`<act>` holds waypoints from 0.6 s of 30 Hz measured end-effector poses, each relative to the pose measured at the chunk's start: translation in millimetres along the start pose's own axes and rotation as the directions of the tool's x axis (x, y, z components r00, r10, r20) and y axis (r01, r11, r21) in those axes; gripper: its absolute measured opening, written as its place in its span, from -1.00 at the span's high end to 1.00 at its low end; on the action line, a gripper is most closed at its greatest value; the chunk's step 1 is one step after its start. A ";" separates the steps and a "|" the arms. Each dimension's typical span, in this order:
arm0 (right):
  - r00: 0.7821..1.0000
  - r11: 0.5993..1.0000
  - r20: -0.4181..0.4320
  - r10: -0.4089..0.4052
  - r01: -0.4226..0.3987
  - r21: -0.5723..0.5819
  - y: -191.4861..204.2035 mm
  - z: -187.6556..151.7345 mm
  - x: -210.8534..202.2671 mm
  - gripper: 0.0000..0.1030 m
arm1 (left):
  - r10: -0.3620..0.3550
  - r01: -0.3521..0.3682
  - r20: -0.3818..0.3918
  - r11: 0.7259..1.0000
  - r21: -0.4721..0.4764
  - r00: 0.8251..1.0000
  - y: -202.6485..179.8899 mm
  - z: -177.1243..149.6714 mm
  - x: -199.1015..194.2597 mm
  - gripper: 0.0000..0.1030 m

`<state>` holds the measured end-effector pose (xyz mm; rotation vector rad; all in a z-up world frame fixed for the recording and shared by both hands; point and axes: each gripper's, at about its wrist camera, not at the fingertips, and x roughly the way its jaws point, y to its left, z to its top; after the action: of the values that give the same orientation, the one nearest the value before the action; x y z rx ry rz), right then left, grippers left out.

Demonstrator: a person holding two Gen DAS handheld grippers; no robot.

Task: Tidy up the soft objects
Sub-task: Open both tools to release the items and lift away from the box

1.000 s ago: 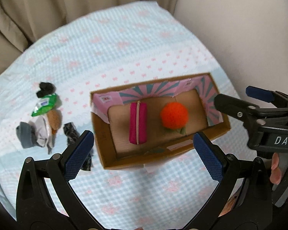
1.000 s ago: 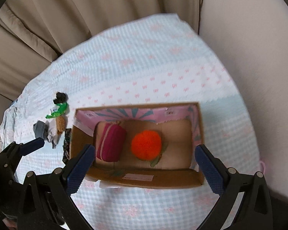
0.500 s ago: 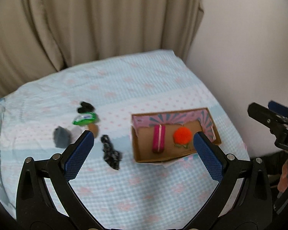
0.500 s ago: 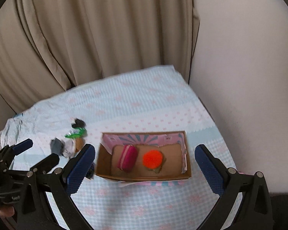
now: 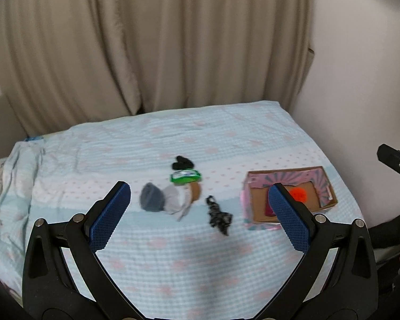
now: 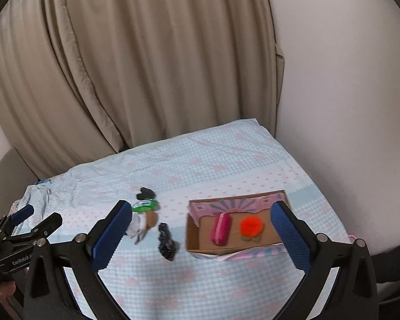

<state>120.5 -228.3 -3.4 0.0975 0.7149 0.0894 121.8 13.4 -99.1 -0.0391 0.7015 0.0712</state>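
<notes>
Both rigs have pulled back; my spread, empty left gripper [image 5: 197, 214] hangs nearest the black patterned cloth [image 5: 219, 216], lengthwise toward five o'clock.

Black plastic frames, silver screws; blue textured fingers [image 5: 112, 213]; white "GenRobot" lettering.

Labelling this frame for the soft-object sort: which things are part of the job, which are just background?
Job:
cardboard box
pink pouch
orange pompom
grey sock
black patterned cloth
green packet
small black item
left gripper
right gripper

Background:
curtain
wall
bedsheet
</notes>
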 end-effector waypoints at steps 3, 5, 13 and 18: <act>1.000 1.000 0.004 0.006 -0.006 -0.007 25.7 -3.9 2.0 -1.00 | 0.001 -0.001 -0.005 1.000 -0.016 1.000 35.8 -3.5 0.7 -1.00; 1.000 1.000 0.003 0.004 -0.004 -0.010 44.4 -6.8 6.3 -1.00 | -0.010 0.010 -0.009 1.000 -0.022 1.000 57.0 -4.7 4.8 -1.00; 1.000 1.000 -0.024 0.002 -0.001 0.021 109.4 -28.0 50.4 -1.00 | -0.043 0.043 -0.036 0.999 0.014 0.998 126.8 -9.0 56.6 -1.00; 1.000 0.999 -0.030 -0.001 0.002 0.037 147.0 -43.6 102.1 -1.00 | -0.088 0.092 -0.080 0.995 0.043 0.993 157.2 -22.8 112.8 -1.00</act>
<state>161.5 -68.2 -84.8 0.1314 0.7472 0.0759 180.7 174.6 -191.2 -0.0292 0.7779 -0.0334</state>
